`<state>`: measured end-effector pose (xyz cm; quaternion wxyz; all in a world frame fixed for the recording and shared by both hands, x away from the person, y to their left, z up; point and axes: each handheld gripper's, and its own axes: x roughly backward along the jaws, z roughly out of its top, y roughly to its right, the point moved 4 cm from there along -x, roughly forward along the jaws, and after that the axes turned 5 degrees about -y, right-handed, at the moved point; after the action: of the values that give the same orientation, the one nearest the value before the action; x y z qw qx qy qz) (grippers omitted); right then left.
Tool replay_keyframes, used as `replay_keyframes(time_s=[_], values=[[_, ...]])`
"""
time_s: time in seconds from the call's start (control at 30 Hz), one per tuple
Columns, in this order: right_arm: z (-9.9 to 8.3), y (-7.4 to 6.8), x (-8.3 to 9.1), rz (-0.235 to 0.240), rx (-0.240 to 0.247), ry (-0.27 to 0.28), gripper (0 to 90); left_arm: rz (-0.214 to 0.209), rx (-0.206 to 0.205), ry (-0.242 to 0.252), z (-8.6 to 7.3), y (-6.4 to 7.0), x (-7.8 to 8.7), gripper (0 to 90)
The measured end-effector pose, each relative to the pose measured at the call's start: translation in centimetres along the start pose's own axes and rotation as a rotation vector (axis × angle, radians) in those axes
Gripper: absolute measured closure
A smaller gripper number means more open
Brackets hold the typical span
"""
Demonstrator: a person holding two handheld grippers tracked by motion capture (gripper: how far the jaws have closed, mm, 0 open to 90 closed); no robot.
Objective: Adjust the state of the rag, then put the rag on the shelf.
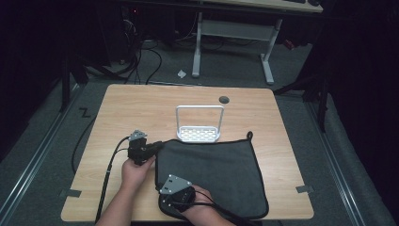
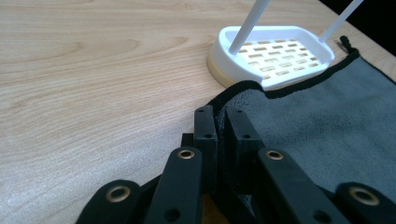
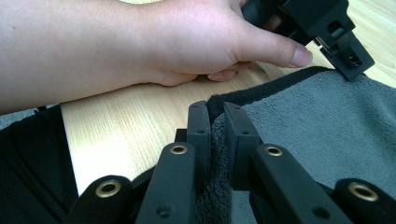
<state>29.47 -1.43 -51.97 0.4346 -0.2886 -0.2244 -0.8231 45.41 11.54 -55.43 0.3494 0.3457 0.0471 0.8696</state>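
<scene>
A dark grey towel (image 1: 221,169) lies spread on the wooden table (image 1: 141,108), nearer its front right. My left gripper (image 1: 157,145) is shut on the towel's far left corner; in the left gripper view the black hem (image 2: 243,88) runs up between its jaws (image 2: 220,116). My right gripper (image 1: 162,190) is shut on the near left edge of the towel (image 3: 317,135), with the cloth pinched between its jaws (image 3: 215,119). The left hand (image 3: 140,42) and its gripper (image 3: 348,63) show beyond in the right gripper view.
A white slotted rack (image 1: 198,134) with a tall loop handle (image 1: 199,108) stands at the towel's far edge (image 2: 275,56). A round cable hole (image 1: 224,100) sits near the table's far edge. Desk legs and cables lie on the floor beyond.
</scene>
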Motion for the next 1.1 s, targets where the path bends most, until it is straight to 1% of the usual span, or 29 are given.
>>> replay_keyframes(time_s=[0.13,0.17,0.2,0.23,0.27,0.3,0.37,0.4,0.43,0.5,0.53,0.57,0.67,0.7,0.73,0.77,0.8,0.9,0.97,1.0,1.07,1.1], values=[[0.1,-0.3,0.0,-0.006,0.01,0.005,82.8,0.002,-0.008,0.005,0.0,0.1,0.1,84.4],[0.2,-0.3,-0.1,-0.011,0.012,0.014,82.8,-0.003,0.001,0.013,0.0,0.0,0.2,84.4],[0.2,-0.3,-0.1,-0.011,0.012,0.014,82.8,-0.003,0.001,0.013,0.0,0.0,0.2,84.5],[0.3,-0.4,-0.2,-0.012,0.004,0.016,82.8,-0.006,0.006,0.019,0.0,-0.1,0.2,84.6],[0.4,-0.4,-0.2,-0.015,0.01,0.021,82.8,-0.014,0.027,0.037,0.1,-0.3,0.4,84.6],[0.4,-0.4,-0.2,-0.015,0.01,0.021,82.8,-0.014,0.027,0.037,0.1,-0.3,0.4,84.7],[0.9,-0.4,-0.2,-0.018,0.01,0.036,82.8,-0.022,0.045,0.052,0.2,-0.4,0.7,84.7],[0.9,-0.4,-0.2,-0.018,0.01,0.036,82.8,-0.022,0.045,0.052,0.2,-0.4,0.7,84.7],[1.1,-0.5,-0.2,-0.016,0.007,0.041,82.8,-0.027,0.054,0.052,0.2,-0.4,0.8,84.7],[1.7,-0.9,-0.2,-0.015,0.02,0.051,82.8,-0.036,0.093,0.075,0.1,-0.7,1.3,84.9],[1.7,-0.9,-0.2,-0.015,0.02,0.051,82.8,-0.036,0.093,0.075,0.1,-0.7,1.3,85.0],[2.1,-1.2,-0.4,-0.016,0.033,0.059,82.8,-0.038,0.114,0.095,0.2,-0.9,1.9,85.0],[2.8,-1.7,-0.7,-0.012,0.059,0.07,82.8,-0.02,0.105,0.117,0.5,-1.0,3.0,85.1],[2.8,-1.7,-0.7,-0.012,0.059,0.07,82.8,-0.02,0.105,0.117,0.5,-1.0,3.0,85.2],[3.3,-2.1,-0.8,0.002,0.061,0.084,82.8,-0.015,0.114,0.138,0.5,-1.2,4.0,85.2],[3.6,-2.3,-0.8,0.009,0.061,0.094,82.8,-0.008,0.122,0.146,0.5,-1.5,4.6,85.2],[3.8,-2.6,-0.9,0.017,0.059,0.099,82.7,0.0,0.126,0.15,0.5,-1.7,5.1,85.2],[4.7,-3.4,-1.4,0.032,0.076,0.114,82.7,0.03,0.13,0.158,0.1,-2.7,6.7,85.1],[5.4,-3.9,-1.8,0.05,0.078,0.125,82.7,0.043,0.146,0.169,-0.2,-3.3,7.9,85.1],[5.4,-3.9,-1.8,0.05,0.078,0.125,82.7,0.043,0.146,0.169,-0.2,-3.3,7.9,85.2],[6.1,-4.6,-2.1,0.066,0.088,0.135,82.7,0.063,0.154,0.171,-0.5,-3.9,9.1,85.1],[7.0,-5.1,-2.2,0.078,0.099,0.146,82.6,0.079,0.156,0.172,-0.6,-4.4,10.3,85.1]])
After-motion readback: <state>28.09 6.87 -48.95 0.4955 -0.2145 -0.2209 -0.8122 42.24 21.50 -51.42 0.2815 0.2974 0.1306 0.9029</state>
